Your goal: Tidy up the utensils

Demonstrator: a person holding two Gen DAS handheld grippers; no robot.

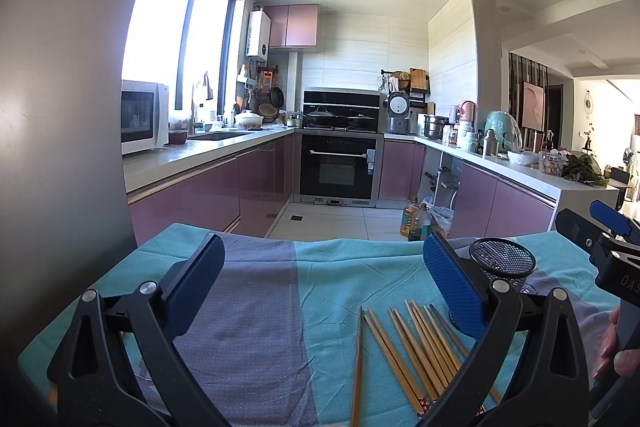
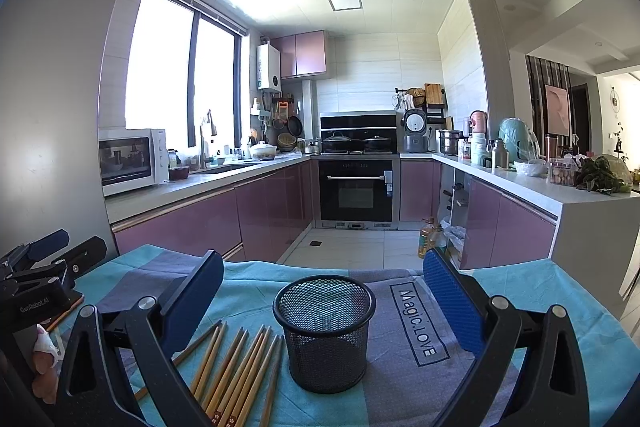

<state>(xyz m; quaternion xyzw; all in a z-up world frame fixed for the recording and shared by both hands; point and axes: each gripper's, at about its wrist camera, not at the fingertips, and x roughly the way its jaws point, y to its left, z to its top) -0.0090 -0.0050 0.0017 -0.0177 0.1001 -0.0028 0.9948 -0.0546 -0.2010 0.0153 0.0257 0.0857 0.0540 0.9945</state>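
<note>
- The left tongs (image 1: 320, 291) stand wide open above the desk, with nothing between the two blue pads.
- The right tongs (image 2: 323, 301) are wide open too, and they hold nothing.
- In the right wrist view the black mesh cup (image 2: 325, 331) stands upright between the two pads, near the middle of the cloth.
- The wooden chopsticks (image 2: 236, 371) lie flat in a loose row just left of the cup, and the nearest one is almost touching its base.
- In the left wrist view the same chopsticks (image 1: 408, 351) lie near the right pad, and the cup (image 1: 502, 259) is behind it.
- Everything rests on a teal and grey cloth (image 2: 412, 383) with the words "Magic.LOVE".
</note>
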